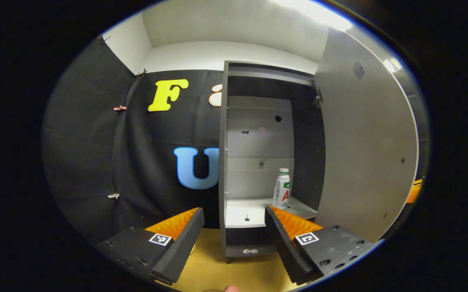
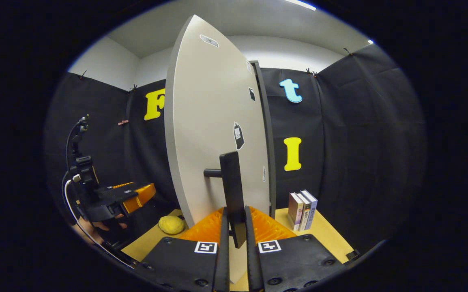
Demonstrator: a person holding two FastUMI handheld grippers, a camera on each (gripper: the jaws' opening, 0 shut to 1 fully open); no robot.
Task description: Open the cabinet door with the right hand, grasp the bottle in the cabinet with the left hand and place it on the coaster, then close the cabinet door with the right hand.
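The bottle (image 1: pixel 281 188) stands upright on the cabinet's lower shelf (image 1: pixel 242 213), toward the right of the shelf and near its front edge, cap up, so its long axis runs vertically; its label faces roughly out of the opening. The cabinet (image 1: pixel 223 162) is open, its door (image 2: pixel 213 134) swung wide on the right side. In the left gripper view the left gripper (image 1: pixel 234 239) sits in front of the opening, apart from the bottle, its jaws spread wide with nothing between them. In the right gripper view the right gripper (image 2: pixel 234 235) has its jaws closed on the door's handle (image 2: pixel 232 194), a dark vertical bar held off the door by a short post. Judging from this, the opening step looks done and the reach for the bottle is in hand: the left gripper needs to go forward and a little right, so the jaws straddle the bottle's body from its sides, then close and lift it clear of the shelf. On the counter (image 2: pixel 323 233) stand some books (image 2: pixel 302 209), and a yellow lump (image 2: pixel 171 224) lies left of the door. I cannot pick out the coaster.
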